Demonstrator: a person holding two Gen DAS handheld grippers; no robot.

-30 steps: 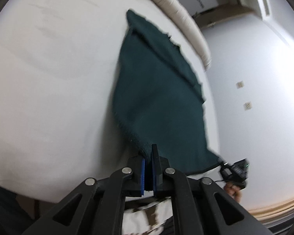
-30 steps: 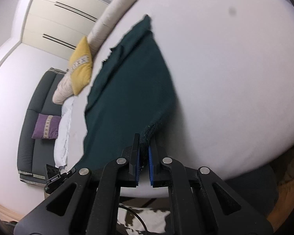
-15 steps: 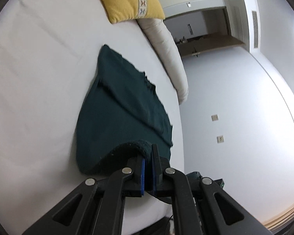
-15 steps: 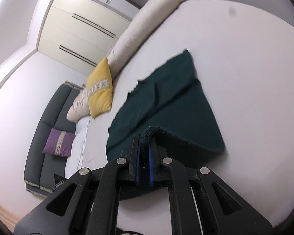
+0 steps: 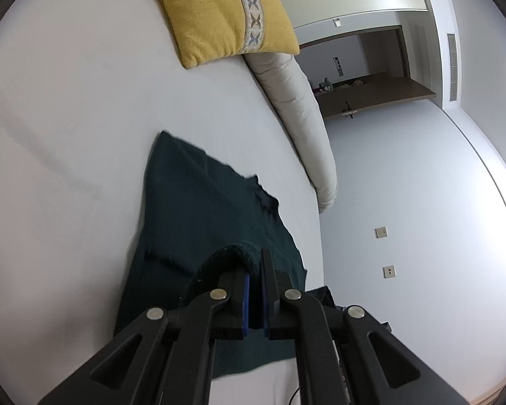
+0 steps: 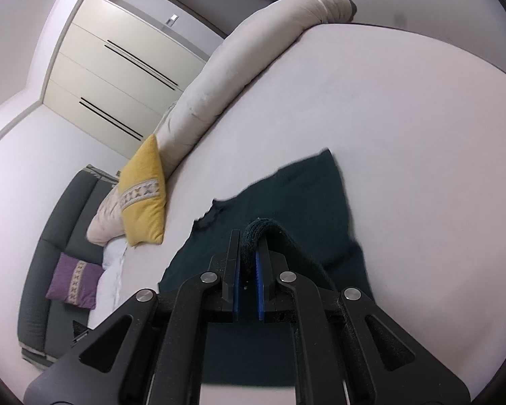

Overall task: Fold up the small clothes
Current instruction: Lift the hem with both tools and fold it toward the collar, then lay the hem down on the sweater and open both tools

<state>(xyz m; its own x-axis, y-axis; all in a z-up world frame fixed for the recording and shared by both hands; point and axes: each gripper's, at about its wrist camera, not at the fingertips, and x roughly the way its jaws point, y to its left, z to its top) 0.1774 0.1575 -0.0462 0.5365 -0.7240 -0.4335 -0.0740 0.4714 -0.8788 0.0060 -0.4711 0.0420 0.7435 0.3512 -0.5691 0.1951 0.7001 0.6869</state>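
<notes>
Your dark green garment [image 5: 202,216] lies on the white bed [image 5: 67,135], its far edge pointing toward the yellow cushion [image 5: 219,10] and the long beige bolster [image 5: 300,114] that runs past that cushion. Your left gripper [image 5: 255,270] pinches a near hem of the garment, raised in a loop above the layer lying flat. Your right gripper [image 6: 247,246] clamps the other near hem, likewise lifted, farther from the cushion.

I'm seeing a dark teal garment [image 5: 199,222] on the white bed [image 5: 67,135], a yellow cushion [image 5: 219,10] with a patterned band, upper frame.
</notes>
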